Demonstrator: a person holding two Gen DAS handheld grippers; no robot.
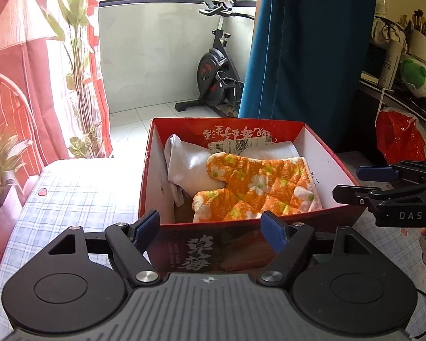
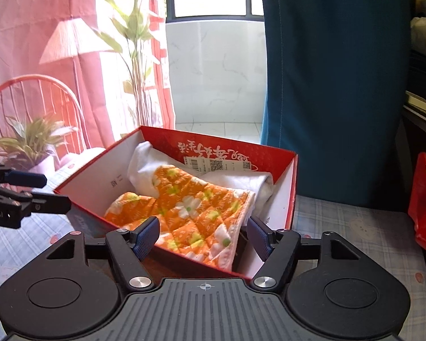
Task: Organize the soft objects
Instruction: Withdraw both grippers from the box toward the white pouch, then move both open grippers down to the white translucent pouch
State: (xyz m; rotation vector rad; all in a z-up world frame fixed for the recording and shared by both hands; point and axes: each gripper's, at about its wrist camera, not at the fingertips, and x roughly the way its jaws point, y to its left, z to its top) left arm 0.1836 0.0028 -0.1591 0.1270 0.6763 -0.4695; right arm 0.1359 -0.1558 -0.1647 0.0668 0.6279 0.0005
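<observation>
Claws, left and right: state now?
Left claw: open, holding nothing, in front of the red box.
Right claw: open, holding nothing; orange floral cloth lies in the box.

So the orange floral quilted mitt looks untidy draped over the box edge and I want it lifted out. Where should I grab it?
Probably take the orange floral quilted mitt by its white-trimmed cuff, which hangs over the near rim of the red cardboard box. Come from the near side, one finger above and one below the flat edge: it sticks out freely there, while the thumb end lies low inside.
</observation>
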